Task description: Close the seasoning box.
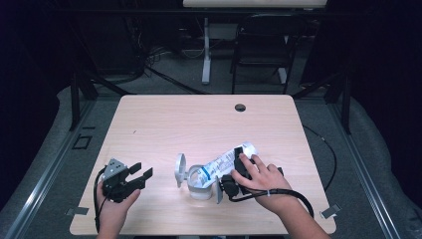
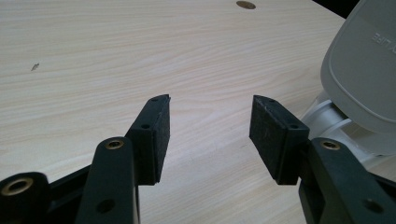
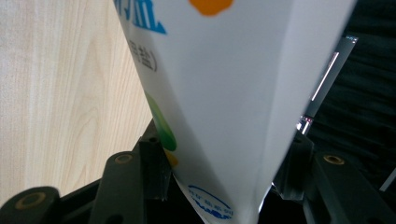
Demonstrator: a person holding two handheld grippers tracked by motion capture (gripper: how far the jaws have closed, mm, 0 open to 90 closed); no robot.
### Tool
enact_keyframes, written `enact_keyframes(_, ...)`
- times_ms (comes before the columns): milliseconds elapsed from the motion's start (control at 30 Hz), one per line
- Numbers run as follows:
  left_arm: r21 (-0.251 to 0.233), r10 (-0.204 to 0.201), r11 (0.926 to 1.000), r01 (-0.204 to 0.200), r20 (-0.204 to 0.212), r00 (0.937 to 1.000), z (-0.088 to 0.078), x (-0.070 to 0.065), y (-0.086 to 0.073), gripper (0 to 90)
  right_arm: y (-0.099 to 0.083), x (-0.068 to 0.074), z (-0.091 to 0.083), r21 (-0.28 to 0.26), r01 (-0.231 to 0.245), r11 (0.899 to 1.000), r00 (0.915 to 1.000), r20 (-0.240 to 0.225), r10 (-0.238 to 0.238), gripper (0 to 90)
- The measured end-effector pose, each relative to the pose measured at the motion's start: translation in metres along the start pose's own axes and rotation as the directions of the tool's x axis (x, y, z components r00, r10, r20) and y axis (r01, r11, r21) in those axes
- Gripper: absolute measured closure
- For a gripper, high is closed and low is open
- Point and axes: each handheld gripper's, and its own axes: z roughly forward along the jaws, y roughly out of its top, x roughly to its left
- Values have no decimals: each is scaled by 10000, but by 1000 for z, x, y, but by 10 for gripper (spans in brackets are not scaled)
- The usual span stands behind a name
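Pale wooden table (image 1: pixel 164 119): left gripper (image 1: pixel 138 175) spread and idle, right gripper (image 3: pixel 219 179) pinching tilted white printed pouch (image 1: pixel 226 162) over white lidded container (image 1: pixel 198 183), risking spillage.

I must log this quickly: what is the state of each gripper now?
Left gripper: open, holding nothing, above the table.
Right gripper: shut on the white bag, tilted over the white jar.

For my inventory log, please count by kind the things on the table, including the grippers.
Grippers: 2, the left gripper and the right gripper
Printed white bags: 1, the bag
White containers with a hinged lid: 1, the container
Total: 4
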Motion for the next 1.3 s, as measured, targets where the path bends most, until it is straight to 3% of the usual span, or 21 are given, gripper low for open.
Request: enact_keyframes(1300,27,-61,10000,61,-17,10000,0,1,-1,486,0,-1,-2,-19,195,9998,9998,108,-195,515)
